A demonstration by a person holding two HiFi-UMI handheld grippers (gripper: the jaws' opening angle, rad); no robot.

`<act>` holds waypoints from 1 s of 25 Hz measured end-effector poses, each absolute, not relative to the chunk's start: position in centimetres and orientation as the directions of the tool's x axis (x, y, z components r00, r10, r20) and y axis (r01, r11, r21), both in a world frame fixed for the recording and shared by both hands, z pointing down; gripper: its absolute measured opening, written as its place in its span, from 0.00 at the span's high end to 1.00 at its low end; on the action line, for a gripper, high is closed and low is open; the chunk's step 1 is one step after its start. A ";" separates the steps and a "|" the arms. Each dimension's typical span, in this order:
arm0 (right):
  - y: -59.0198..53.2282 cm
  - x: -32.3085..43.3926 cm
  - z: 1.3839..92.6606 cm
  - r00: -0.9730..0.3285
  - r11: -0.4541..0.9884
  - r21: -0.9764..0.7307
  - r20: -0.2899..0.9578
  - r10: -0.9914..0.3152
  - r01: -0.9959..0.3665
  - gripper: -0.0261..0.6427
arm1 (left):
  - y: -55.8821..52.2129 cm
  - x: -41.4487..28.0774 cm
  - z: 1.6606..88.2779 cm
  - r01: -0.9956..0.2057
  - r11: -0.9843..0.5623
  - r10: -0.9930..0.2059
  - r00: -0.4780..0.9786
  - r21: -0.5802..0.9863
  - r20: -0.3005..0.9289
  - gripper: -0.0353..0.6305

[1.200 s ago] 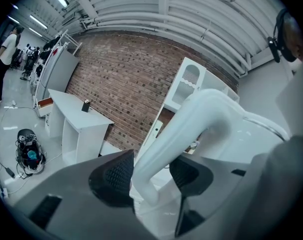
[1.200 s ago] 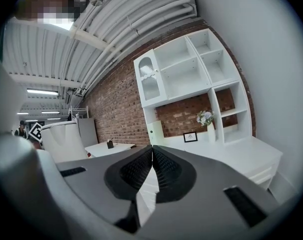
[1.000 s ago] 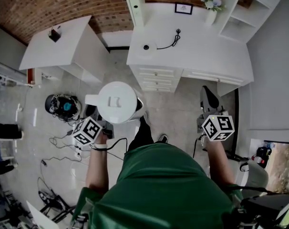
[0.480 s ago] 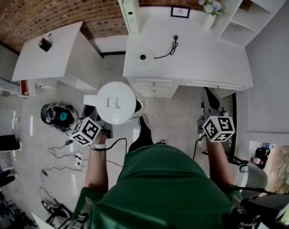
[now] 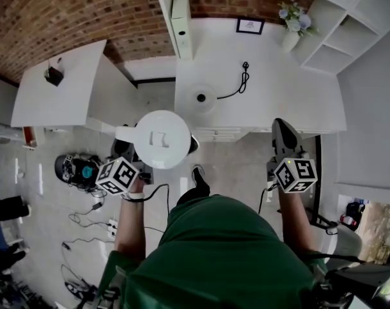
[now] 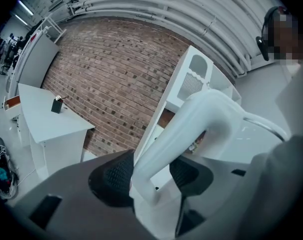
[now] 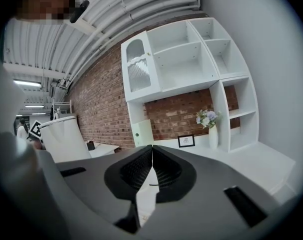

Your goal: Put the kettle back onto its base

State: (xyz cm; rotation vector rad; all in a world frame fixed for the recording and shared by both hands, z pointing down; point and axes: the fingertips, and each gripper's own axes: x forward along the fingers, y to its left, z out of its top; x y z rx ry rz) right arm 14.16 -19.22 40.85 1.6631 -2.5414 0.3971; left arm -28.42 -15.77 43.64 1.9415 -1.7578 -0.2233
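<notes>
Kettle of smooth white plastic hangs from left tool

White kettle and white base with dark centre, black cord, white tabletop, red-brown brick wall, green shirt, left claw and right claw dark grey with black ribbed pads and black-and-white square-patterned cubes.

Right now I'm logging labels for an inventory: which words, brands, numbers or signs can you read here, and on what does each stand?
No text here is legible.
On the framed picture on the desk: print too small to read.
On the cubes of the left tool and right tool: square marker patterns, no letters.
On the lid of the kettle: no print visible.
</notes>
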 end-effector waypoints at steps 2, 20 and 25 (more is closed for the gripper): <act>-20.5 13.0 41.0 -0.402 0.372 -0.168 0.213 -0.890 -0.913 0.93 | -17.4 -29.5 44.0 -0.881 -0.042 -0.964 0.160 0.472 0.214 0.60; -27.5 9.5 42.4 -0.363 0.336 -0.142 0.272 -0.891 -0.931 0.93 | -29.3 -32.0 46.8 -0.861 -0.080 -0.949 0.220 0.503 0.226 0.60; -29.8 11.1 43.4 -0.387 0.355 -0.158 0.279 -0.879 -0.921 0.93 | -31.9 -30.1 47.3 -0.859 -0.070 -0.952 0.210 0.508 0.224 0.60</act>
